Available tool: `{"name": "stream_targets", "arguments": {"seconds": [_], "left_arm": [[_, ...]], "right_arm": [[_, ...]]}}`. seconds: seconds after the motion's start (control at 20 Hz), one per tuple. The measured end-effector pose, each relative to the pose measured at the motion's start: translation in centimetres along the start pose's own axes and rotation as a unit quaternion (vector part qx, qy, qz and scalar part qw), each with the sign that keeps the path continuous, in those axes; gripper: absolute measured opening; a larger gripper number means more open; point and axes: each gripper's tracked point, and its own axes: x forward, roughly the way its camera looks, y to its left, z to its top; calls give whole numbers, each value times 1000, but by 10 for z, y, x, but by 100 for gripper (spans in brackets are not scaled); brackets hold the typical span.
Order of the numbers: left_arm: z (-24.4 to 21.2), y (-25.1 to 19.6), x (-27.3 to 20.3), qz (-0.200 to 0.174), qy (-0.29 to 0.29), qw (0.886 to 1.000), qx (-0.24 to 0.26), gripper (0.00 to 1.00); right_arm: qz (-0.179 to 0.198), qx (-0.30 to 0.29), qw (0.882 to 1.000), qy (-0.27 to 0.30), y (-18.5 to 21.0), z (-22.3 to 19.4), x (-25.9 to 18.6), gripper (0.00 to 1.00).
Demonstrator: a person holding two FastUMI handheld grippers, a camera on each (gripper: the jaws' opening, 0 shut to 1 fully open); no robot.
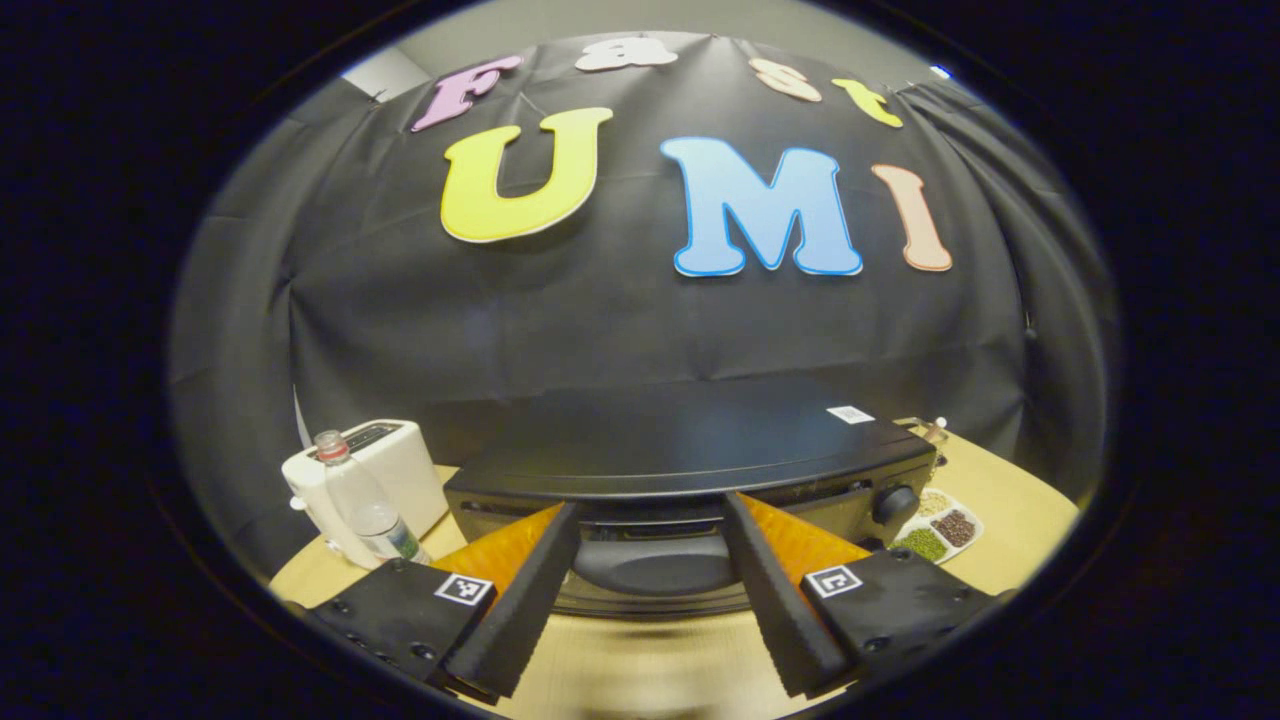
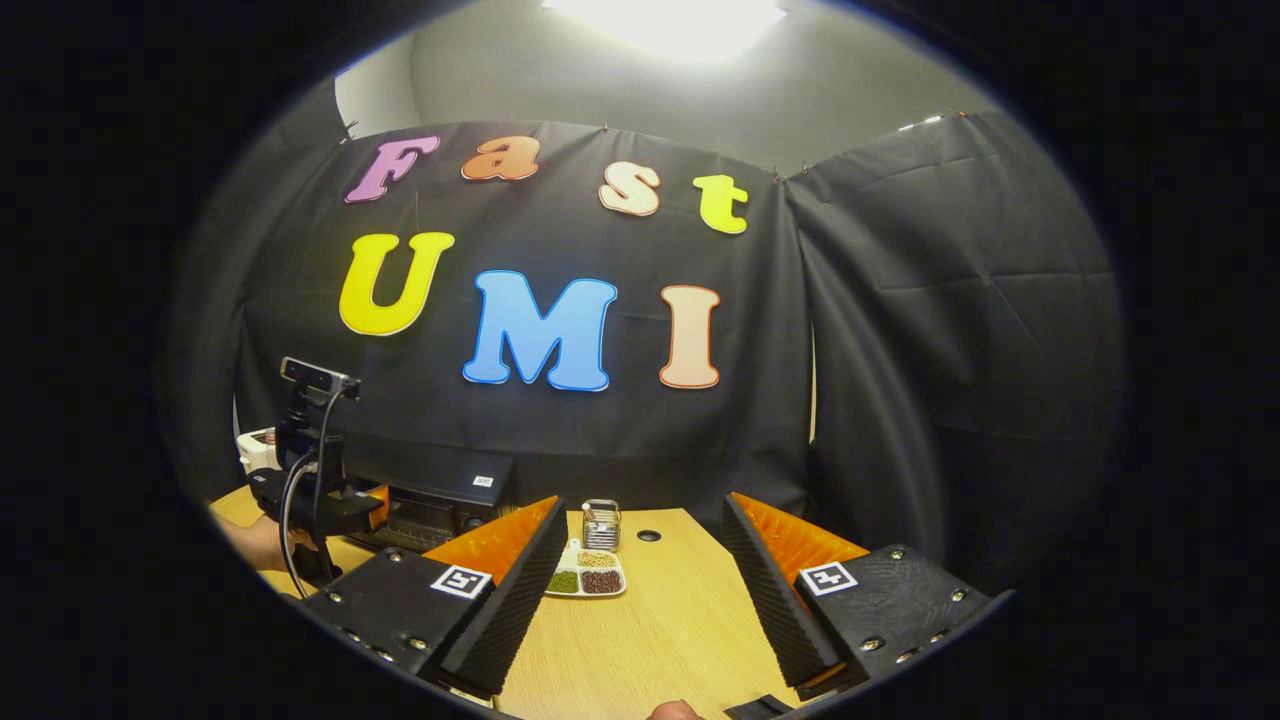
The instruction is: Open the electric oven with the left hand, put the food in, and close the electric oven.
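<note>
Your left claw (image 1: 648, 520), fingers apart, straddles the oven (image 1: 690, 470) door's handle (image 1: 655, 562): it looks rigid and likely slick, so grip its middle squarely.

I'm in a recording booth staged as a kitchen corner, not a real home. Black cloth wall (image 2: 900, 330) hangs all round, plain grey room wall and a ceiling light (image 2: 665, 15) above it. Light wood surface (image 2: 660, 620) carries kitchen stuff: black electric oven (image 1: 690, 470), white toaster (image 1: 385, 470), water bottle (image 1: 360, 495), divided dish of beans (image 2: 585, 578). A camera (image 2: 318, 377) sits on my left hand-held gripper.
</note>
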Motion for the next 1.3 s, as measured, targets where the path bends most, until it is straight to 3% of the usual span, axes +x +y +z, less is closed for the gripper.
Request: {"name": "stream_targets", "arguments": {"seconds": [0.3, 0.35, 0.85, 1.2, 1.3], "left_arm": [[-17, 0, -32, 2, 9, 1000, 1, 100], [-23, 0, -37, 4, 15, 1000, 0, 96], [-85, -4, -77, 3, 73, 997, 0, 100], [-136, -9, -97, 11, 128, 990, -49, 100], [-134, -6, -109, 20, 121, 991, -53, 97]], "right_arm": [[16, 8, 1000, 2, -5, -2, -4, 96], [20, 10, 1000, 2, -5, -1, -5, 96], [51, 19, 998, 16, -8, -14, -17, 96], [91, 30, 994, 44, -2, -31, -22, 97], [108, 30, 992, 51, 1, -35, -23, 96]]}}
